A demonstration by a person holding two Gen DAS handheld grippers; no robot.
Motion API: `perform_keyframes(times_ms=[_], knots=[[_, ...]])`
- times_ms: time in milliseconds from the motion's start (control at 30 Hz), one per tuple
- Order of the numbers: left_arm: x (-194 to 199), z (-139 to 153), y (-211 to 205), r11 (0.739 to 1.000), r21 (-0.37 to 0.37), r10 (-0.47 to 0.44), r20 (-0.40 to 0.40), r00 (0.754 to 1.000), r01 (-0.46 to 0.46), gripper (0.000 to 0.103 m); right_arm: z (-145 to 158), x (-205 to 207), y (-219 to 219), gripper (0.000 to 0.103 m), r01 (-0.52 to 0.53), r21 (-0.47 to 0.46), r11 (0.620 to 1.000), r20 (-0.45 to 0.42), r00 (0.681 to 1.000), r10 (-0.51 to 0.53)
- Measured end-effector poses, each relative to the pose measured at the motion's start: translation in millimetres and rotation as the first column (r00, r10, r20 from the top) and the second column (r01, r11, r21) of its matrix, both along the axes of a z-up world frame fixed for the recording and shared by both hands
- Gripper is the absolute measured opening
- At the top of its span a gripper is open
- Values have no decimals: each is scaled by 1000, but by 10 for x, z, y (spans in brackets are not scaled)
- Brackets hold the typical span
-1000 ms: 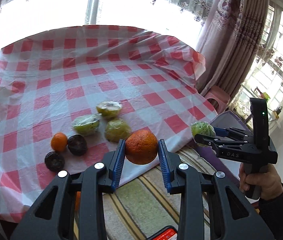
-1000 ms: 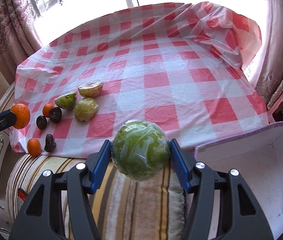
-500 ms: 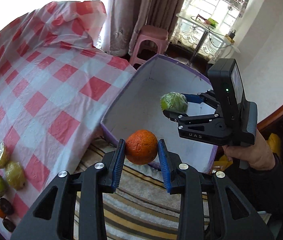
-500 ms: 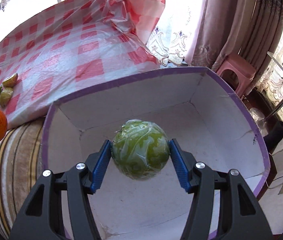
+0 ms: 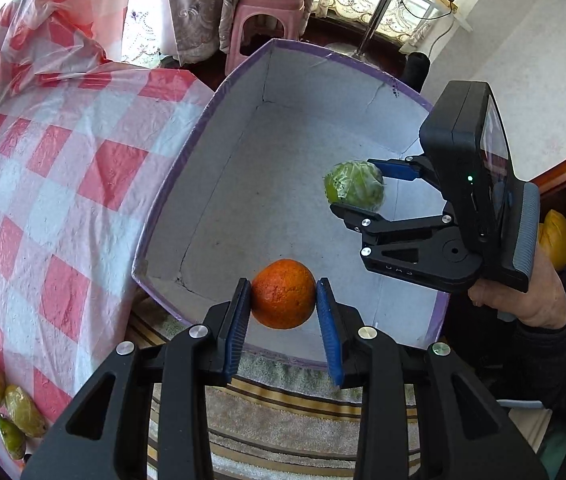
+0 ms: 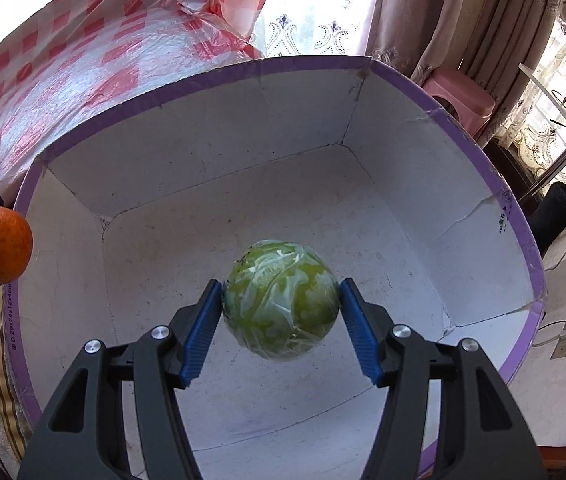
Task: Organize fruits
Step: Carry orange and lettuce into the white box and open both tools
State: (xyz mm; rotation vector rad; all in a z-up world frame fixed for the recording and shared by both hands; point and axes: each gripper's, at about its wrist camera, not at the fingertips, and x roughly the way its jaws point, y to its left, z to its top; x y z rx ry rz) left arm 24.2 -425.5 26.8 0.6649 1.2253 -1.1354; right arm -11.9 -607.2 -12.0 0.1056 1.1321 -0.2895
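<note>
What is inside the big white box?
No fruit lies in the box yet: its white floor looks bare. The wrapped green fruit hangs above it in the right gripper, hiding a patch. The orange, in the left gripper, hangs at its edge.

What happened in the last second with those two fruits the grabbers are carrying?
Both grippers swung away from the checkered table toward the purple-rimmed box. The right gripper now holds the wrapped green fruit over the box's inside; the left gripper has brought the orange to the box's near edge. Neither let go. The fruits left on the table stayed put.
</note>
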Motion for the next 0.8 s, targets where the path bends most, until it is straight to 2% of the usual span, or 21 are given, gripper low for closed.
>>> perform_keyframes(times_ms=[33,100,133,333,467,533,633,733,800], knots=[[-14,-9,-30,1000,8,-7,-9,1000,7,34,16,-6,-7,70,7,-8,1000,3,1000,-7],[-30,33,-28,1000,-4,-13,-4,1000,13,60,59,-29,-22,83,4,-6,1000,15,1000,-4],[-45,81,-11,1000,-28,-13,7,1000,13,63,77,-28,-24,87,4,-10,1000,19,1000,-3],[-5,325,235,993,-118,32,26,999,-29,64,136,-3,-20,97,10,-5,1000,39,999,-10],[33,456,496,979,-188,96,53,994,-84,64,269,8,33,97,16,-72,997,80,997,-11],[29,547,681,965,-246,110,81,991,-87,64,371,12,103,99,22,-132,991,109,994,-8],[16,696,965,950,-297,151,159,976,-98,67,538,-10,216,101,10,-163,987,167,986,17],[38,841,1297,936,-327,210,212,954,-134,71,697,-17,333,101,-17,-110,994,233,971,43],[68,929,1538,921,-354,252,218,943,-164,72,788,-17,449,101,-30,-107,994,272,961,58]])
